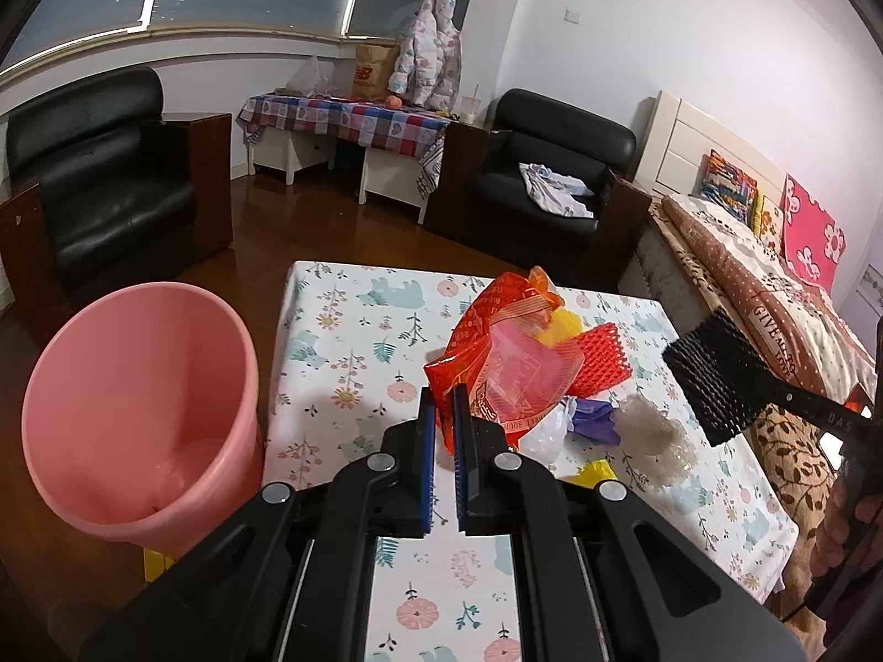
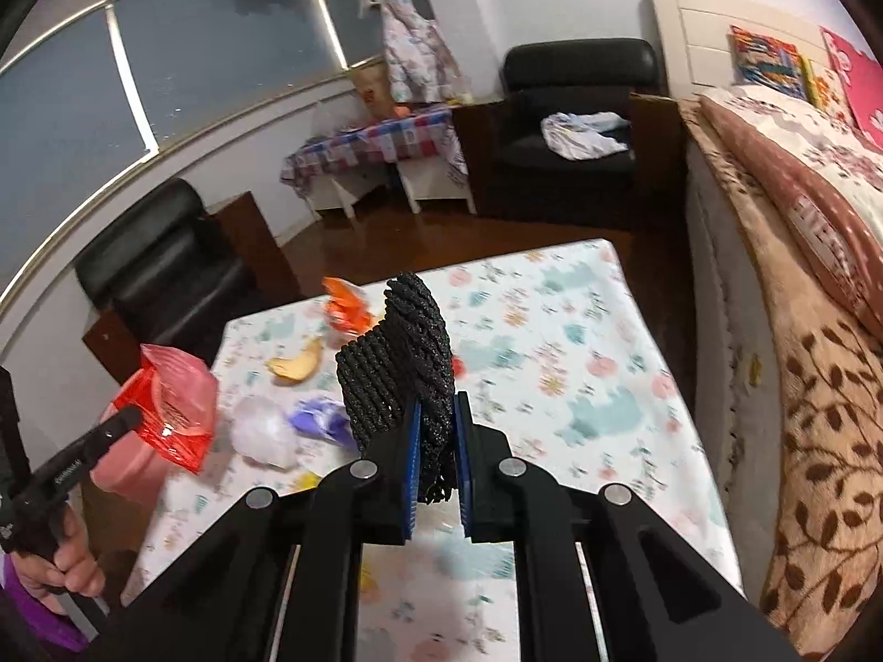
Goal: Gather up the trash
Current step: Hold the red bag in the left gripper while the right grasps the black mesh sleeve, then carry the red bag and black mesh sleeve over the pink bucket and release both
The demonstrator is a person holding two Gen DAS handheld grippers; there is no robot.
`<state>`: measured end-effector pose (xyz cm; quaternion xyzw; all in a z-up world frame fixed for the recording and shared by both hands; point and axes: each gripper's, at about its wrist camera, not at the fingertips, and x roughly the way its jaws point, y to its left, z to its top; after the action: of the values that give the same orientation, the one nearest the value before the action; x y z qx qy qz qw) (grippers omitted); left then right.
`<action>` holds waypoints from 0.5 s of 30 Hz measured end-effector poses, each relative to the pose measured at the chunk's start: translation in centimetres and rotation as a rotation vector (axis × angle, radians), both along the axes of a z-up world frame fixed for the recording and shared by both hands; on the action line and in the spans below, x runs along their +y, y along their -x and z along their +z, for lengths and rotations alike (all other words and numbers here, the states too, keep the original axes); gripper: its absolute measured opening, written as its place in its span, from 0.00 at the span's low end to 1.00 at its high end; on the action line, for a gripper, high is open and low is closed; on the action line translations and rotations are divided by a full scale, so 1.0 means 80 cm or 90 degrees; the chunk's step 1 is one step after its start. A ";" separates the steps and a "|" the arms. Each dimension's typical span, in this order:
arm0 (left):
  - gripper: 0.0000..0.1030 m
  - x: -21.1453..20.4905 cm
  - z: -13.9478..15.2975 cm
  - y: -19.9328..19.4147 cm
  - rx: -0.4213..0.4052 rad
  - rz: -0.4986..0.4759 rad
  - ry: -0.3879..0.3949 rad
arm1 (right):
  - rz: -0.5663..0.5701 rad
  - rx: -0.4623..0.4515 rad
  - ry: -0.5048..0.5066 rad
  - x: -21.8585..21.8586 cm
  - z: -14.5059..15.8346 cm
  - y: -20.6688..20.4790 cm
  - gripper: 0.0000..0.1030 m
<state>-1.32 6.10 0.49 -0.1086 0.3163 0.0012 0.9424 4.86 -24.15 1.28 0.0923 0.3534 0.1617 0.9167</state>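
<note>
left gripper [image 1: 442,414] grips the red wrapper [image 1: 485,353], right gripper [image 2: 439,430] grips black netting [image 2: 403,364]; carry both, maybe slowly, to the pink bin [image 1: 138,408] at lower left.

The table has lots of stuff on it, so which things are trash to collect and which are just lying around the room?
For the job:
- red plastic bag
- black foam net
- red foam net
- purple wrapper
- clear crumpled plastic
- pink bin

Just lying about:
- black armchairs
- bed
- hanging jacket
</note>
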 end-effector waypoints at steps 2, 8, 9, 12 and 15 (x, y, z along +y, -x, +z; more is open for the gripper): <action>0.05 0.006 0.001 0.003 -0.003 0.007 0.001 | 0.016 -0.006 -0.003 0.015 0.006 -0.002 0.10; 0.05 0.023 0.008 0.013 -0.013 0.032 0.002 | 0.071 -0.018 -0.012 0.069 0.022 -0.008 0.10; 0.05 0.026 0.009 0.015 -0.015 0.037 0.001 | 0.078 -0.020 -0.013 0.076 0.024 -0.010 0.10; 0.05 0.037 0.013 0.021 -0.021 0.052 -0.002 | 0.105 -0.025 -0.008 0.103 0.029 -0.013 0.10; 0.05 0.048 0.016 0.028 -0.027 0.072 -0.009 | 0.131 -0.027 -0.008 0.130 0.034 -0.015 0.10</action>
<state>-3.54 9.96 1.80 -0.1191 0.2898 0.0543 0.9481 6.04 -13.75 3.97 0.0579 0.3408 0.2595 0.9017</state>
